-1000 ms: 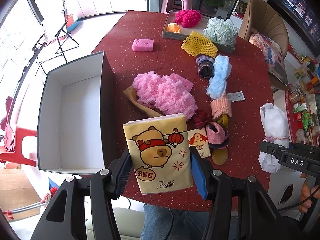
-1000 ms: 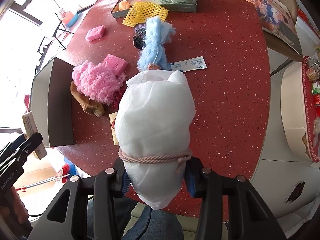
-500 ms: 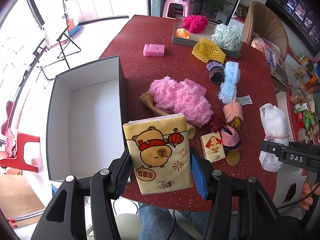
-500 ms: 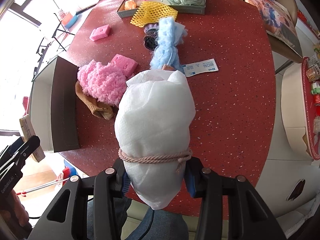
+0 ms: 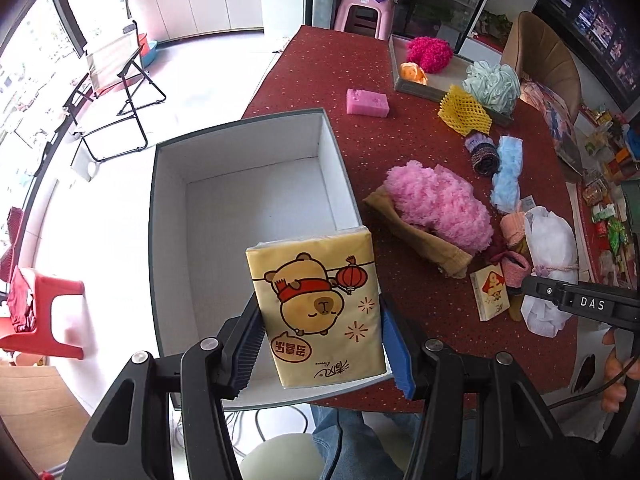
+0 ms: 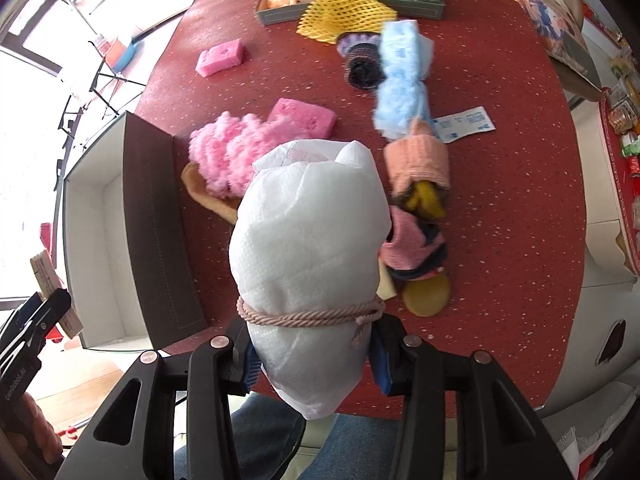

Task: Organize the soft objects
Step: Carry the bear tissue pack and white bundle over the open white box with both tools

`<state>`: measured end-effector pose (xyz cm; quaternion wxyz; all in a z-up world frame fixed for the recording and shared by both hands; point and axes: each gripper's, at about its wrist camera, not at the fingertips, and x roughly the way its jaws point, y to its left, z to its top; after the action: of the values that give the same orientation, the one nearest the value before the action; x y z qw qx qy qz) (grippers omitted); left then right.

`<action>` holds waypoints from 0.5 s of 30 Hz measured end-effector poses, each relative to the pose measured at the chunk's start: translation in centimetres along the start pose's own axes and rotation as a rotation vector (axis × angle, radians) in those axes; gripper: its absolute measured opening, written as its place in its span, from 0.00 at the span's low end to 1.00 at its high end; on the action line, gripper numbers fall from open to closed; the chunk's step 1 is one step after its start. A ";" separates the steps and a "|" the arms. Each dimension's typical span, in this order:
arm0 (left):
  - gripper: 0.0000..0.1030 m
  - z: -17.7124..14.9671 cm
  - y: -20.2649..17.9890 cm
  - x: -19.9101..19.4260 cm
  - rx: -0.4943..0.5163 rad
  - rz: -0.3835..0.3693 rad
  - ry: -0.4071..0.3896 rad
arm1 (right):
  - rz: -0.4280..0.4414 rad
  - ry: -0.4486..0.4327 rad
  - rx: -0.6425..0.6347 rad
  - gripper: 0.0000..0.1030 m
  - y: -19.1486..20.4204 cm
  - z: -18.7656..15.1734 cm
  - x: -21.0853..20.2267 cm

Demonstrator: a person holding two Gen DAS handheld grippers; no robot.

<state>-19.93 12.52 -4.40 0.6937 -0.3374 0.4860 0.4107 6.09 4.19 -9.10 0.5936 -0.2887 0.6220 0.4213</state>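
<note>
left gripper (image 5: 320,344): jaws part-open, clamped on a yellow tissue pack (image 5: 318,308) with a capybara print; pack hangs over the near right corner of the open box (image 5: 168,208).
right gripper (image 6: 314,354): jaws narrow, pinching a white wrapped bundle (image 6: 310,248) just below its pink cord tie (image 6: 308,314); bundle sits over the red table (image 6: 500,200), box wall at 9 o'clock.
box: white inside, nothing in it, dark outer wall; sits at the table's left edge.
clutter right of box: fluffy pink cloth (image 5: 438,204) on a tan piece (image 5: 420,236), touching; pale blue fluffy roll (image 5: 506,174) at 2 o'clock; small red-and-cream packet (image 5: 490,292) beside pink knit pieces (image 5: 516,266).
far side: pink sponge (image 5: 367,101) alone at 12 o'clock; grey tray (image 5: 416,87) with magenta fluff (image 5: 429,54); yellow foam net (image 5: 462,112) and green mesh pouf (image 5: 494,85) at its edge.
second sponge: pink block (image 6: 302,118) touching the pink cloth.
paper slip (image 6: 466,124): flat, at 3 o'clock from the blue roll.
</note>
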 end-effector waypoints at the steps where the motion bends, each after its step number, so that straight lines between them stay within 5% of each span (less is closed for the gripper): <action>1: 0.54 -0.1 0.8 0.0 -0.012 -0.003 -0.001 | -0.004 0.003 -0.008 0.46 0.9 0.2 0.2; 15: 0.54 -1.2 8.1 1.1 -0.179 -0.006 -0.012 | -0.046 -0.010 -0.234 0.46 11.5 2.6 0.3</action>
<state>-27.48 15.31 -6.32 0.6649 -0.3970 0.4423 0.4524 -2.52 12.02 -7.18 0.5685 -0.3680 0.5587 0.4788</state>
